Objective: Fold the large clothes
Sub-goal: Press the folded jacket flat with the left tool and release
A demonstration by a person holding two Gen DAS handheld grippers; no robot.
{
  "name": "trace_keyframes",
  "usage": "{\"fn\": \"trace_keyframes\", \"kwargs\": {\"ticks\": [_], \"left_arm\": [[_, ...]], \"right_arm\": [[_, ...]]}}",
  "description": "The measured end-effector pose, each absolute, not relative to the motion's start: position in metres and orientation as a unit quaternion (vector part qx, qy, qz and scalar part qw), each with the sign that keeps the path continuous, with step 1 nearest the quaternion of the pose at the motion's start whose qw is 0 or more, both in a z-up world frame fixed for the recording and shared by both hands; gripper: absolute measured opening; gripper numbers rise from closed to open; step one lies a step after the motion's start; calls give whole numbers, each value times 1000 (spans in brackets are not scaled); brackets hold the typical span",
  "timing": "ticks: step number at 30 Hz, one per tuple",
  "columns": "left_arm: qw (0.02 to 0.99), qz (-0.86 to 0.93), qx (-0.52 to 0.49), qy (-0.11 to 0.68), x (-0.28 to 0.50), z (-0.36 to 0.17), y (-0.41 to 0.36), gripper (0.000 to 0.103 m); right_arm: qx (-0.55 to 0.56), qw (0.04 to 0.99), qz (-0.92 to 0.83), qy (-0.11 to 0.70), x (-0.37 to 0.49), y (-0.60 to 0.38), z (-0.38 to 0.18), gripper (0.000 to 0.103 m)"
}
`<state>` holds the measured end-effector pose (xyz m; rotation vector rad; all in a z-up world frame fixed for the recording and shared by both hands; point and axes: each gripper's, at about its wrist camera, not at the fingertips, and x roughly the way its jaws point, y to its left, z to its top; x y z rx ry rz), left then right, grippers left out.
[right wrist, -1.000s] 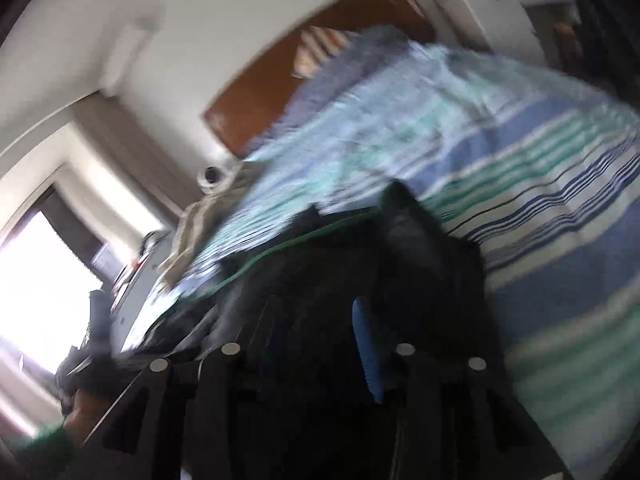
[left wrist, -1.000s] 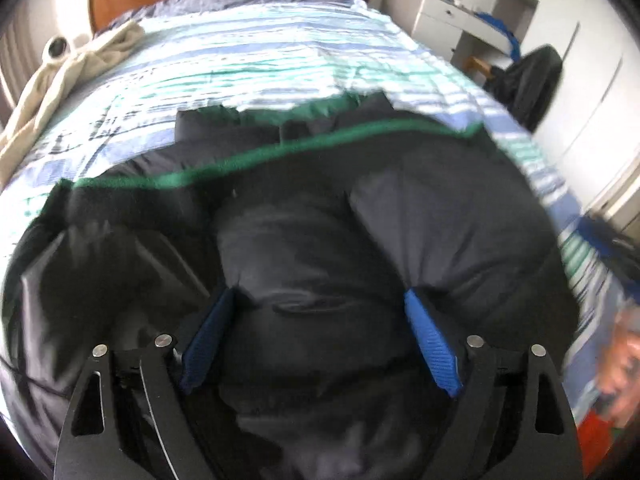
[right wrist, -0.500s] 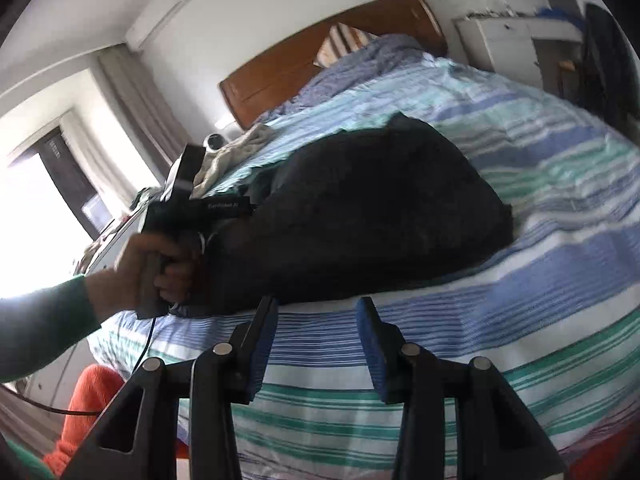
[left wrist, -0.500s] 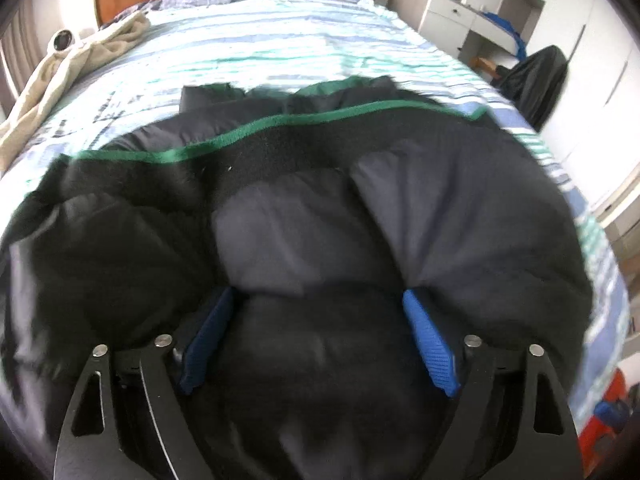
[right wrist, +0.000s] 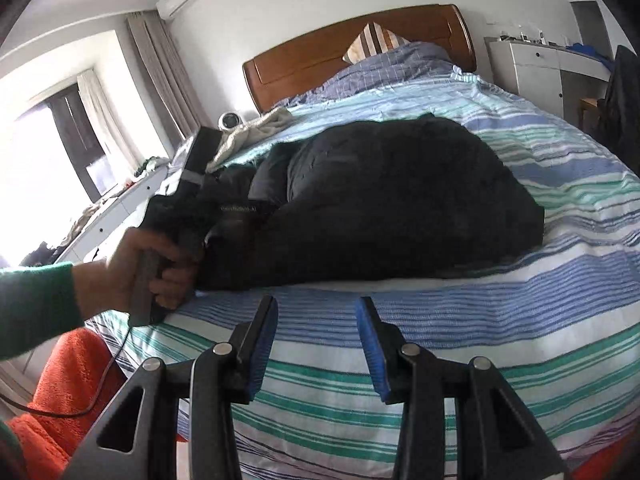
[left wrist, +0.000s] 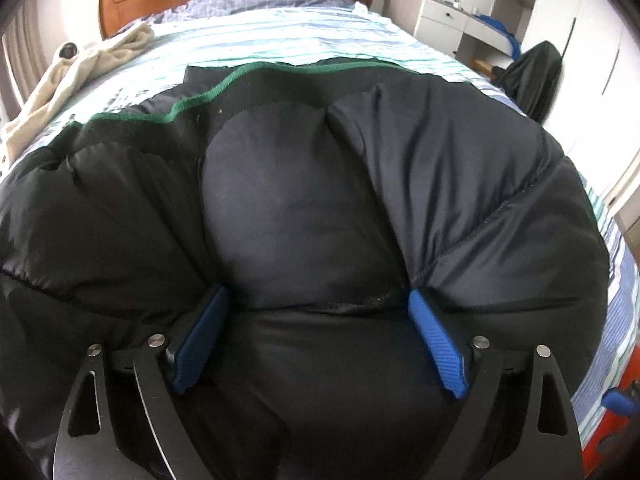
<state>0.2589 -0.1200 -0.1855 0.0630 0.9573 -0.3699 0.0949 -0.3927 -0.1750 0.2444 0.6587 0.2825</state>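
A puffy black jacket (left wrist: 304, 200) with a green-trimmed hem lies bunched on the striped bedcover (right wrist: 520, 320). My left gripper (left wrist: 316, 294) is pushed down into its near end, and a thick bulge of padding fills the gap between the blue pads (left wrist: 436, 344). The pads sink into the folds while the jaws are opening. In the right wrist view a hand in a green sleeve (right wrist: 36, 300) holds that gripper at the jacket's (right wrist: 400, 200) left end. My right gripper (right wrist: 316, 320) hovers open over the bedcover in front of the jacket, with nothing between its fingers.
A beige cloth (left wrist: 80, 68) lies near the bed's left edge, by the wooden headboard (right wrist: 352, 48). A white dresser (right wrist: 532, 68) and a dark garment on a chair (left wrist: 532, 72) stand to the right. Orange fabric (right wrist: 68, 380) shows below the bed's front left.
My right gripper has pulled back off the jacket and now hangs over the bed's front edge. The left gripper has pressed lower into the jacket, with the same bulge between its pads.
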Motion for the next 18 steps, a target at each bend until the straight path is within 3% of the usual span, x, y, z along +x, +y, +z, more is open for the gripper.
{"fn": "trace_keyframes", "kwargs": {"ticks": [9, 18], "left_arm": [[871, -197, 15, 449, 211, -152, -114, 88], [876, -184, 53, 442, 211, -184, -123, 89]], "right_arm": [[129, 935, 124, 305, 86, -403, -171, 42], [138, 937, 117, 300, 88, -405, -170, 42]]}}
